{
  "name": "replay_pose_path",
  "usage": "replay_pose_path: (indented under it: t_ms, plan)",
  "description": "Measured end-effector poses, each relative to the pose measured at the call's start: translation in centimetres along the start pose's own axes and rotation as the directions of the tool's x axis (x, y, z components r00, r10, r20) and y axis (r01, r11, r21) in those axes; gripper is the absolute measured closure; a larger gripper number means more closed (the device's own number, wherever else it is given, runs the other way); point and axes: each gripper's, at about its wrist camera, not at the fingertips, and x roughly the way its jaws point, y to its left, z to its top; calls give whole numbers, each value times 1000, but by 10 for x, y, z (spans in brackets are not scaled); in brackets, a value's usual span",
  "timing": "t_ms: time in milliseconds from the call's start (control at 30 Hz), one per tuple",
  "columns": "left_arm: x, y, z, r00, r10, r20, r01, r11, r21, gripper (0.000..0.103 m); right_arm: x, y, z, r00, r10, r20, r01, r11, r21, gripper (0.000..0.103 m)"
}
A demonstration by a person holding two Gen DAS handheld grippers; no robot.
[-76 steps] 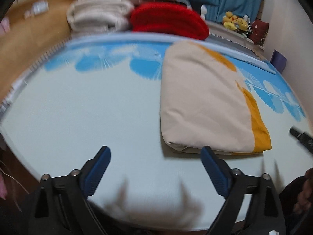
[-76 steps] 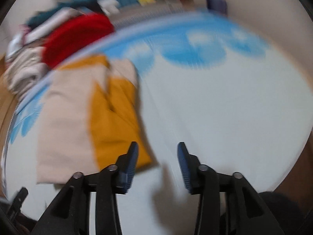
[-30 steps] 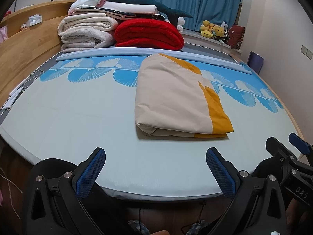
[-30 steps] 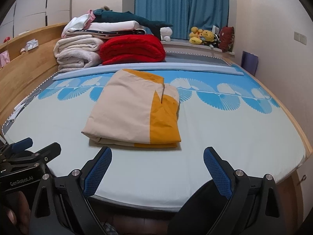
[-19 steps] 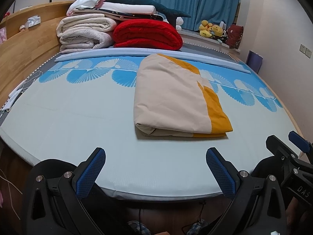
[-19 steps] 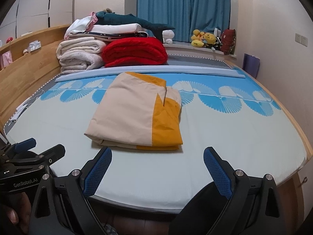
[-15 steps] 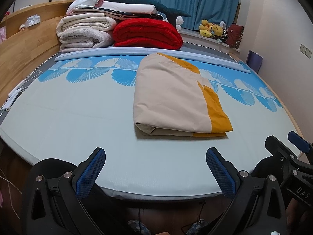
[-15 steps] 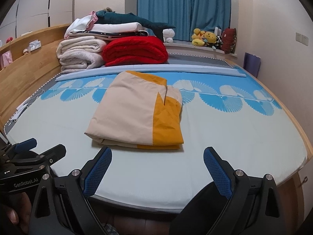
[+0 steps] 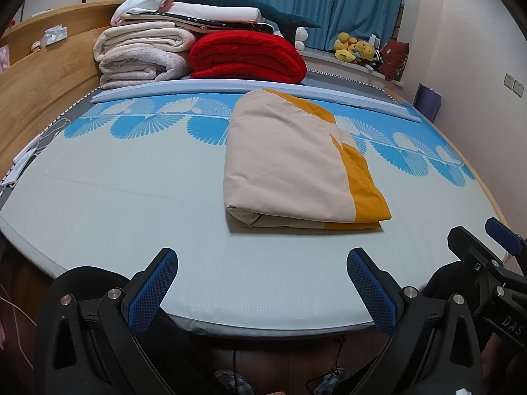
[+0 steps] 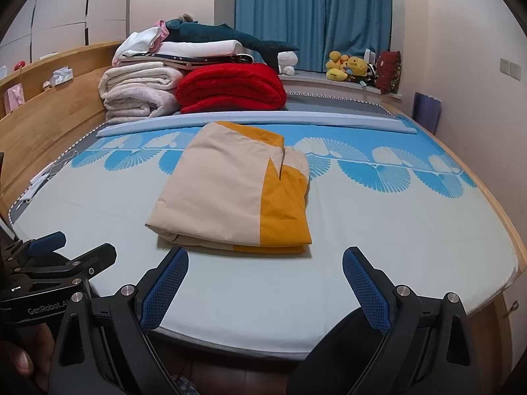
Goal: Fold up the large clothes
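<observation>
Near the middle of the bed (image 9: 131,197), the folded cloth (image 9: 290,164) lies flat and released, while left tongs (image 9: 263,283) and right tongs (image 10: 263,283), both open and empty, have drawn back past the near edge, suggesting folding is done.

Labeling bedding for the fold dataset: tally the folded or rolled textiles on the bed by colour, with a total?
Beige and orange: 1, the folded cover lying apart on the mat
Red: 1, the rolled blanket
Cream: 1, the rolled fleece blanket
White: 1, the folded sheet on the stack
Total: 4
Thinner layers under the white sheet are too small to count.
</observation>
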Motion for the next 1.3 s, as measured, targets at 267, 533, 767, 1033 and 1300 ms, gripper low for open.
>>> replay_pose_path:
  t_ms: [267,533,767,1033,1300]
  plan:
    - [0,2,-1,1000,-9,0,9,1000,-1,1,-1,4,1,1000,5,-5,-5,1000,-4,8]
    - [2,5,-1,1000,-12,-7,12,1000,-9,1,1,6,1,1000,16,-3,-16,1000,-14,8]
    - [2,3,-1,1000,-16,-5,16,1000,-6,1,0,4,1,1000,21,0,-21,1000,-15,8]
    - [2,1,-2,1000,-16,-7,16,1000,-4,1,0,2,-1,1000,24,1,-24,1000,-15,8]
    - [2,3,-2,1000,-19,-10,19,1000,-2,1,-1,3,-1,1000,25,3,-25,1000,-17,8]
